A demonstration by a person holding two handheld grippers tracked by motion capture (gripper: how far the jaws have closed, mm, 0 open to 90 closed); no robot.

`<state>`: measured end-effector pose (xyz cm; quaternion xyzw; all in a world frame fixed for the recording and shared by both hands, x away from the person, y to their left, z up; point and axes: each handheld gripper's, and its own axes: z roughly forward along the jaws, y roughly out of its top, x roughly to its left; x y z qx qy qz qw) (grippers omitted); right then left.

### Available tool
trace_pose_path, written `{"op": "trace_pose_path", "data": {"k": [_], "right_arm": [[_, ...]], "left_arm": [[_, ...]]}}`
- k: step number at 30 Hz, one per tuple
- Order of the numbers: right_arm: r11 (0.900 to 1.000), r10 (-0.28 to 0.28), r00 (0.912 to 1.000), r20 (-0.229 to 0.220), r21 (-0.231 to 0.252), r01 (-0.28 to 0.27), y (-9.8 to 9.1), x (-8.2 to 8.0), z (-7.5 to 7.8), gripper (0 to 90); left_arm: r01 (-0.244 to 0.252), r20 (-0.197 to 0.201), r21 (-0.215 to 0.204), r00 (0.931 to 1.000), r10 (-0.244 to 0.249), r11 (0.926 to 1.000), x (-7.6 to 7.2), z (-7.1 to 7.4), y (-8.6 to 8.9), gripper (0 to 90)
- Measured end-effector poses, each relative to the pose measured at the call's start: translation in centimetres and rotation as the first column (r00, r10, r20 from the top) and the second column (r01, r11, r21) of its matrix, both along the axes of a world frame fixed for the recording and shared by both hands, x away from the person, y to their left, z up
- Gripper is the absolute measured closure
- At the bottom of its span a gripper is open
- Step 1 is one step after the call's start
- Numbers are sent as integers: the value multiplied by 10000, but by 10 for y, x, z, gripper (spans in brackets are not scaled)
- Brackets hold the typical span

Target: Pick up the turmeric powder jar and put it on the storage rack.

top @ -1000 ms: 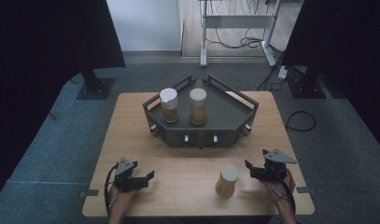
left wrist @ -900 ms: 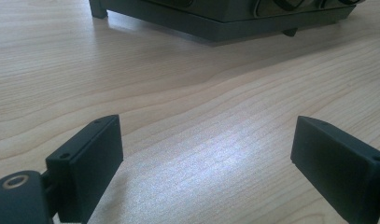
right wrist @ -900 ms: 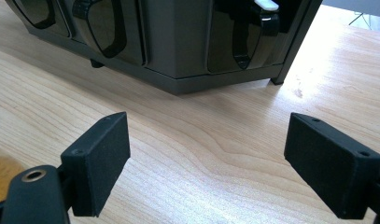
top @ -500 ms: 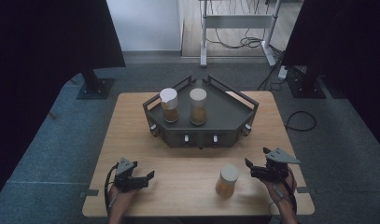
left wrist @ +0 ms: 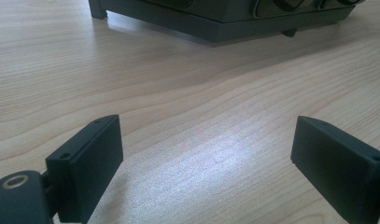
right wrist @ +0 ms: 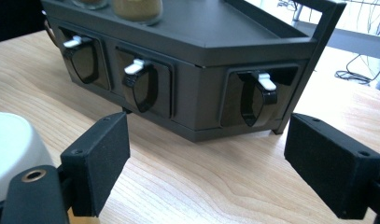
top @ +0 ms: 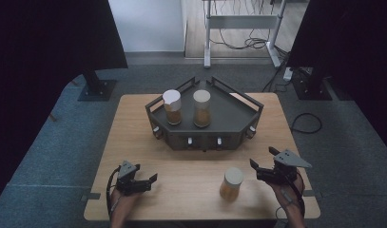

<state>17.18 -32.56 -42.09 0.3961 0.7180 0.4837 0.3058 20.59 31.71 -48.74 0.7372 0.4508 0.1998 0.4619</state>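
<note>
Three jars stand in sight. Two sit side by side on the dark rack at the far middle of the table: the left jar and the right jar. The third jar stands alone on the bare wood near the front edge, just beside the right gripper, apart from it. That gripper's jaws are spread with nothing between them. The left gripper rests low over the table, well apart from the jars, its jaws likewise spread and empty. Three white-tipped taps line the rack's front.
</note>
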Motion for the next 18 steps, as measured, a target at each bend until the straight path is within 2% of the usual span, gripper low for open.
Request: {"op": "trace_pose_path", "data": {"k": [8, 18], "right_arm": [[9999, 87, 9996, 275, 53, -88, 1, -5, 7, 136], [9999, 126, 9995, 294, 65, -128, 4, -7, 7, 136]], "left_arm": [[18, -3, 8, 10000, -18, 10000, 0, 0, 0, 85], [40, -17, 36, 10000, -40, 10000, 1, 0, 0, 85]]}}
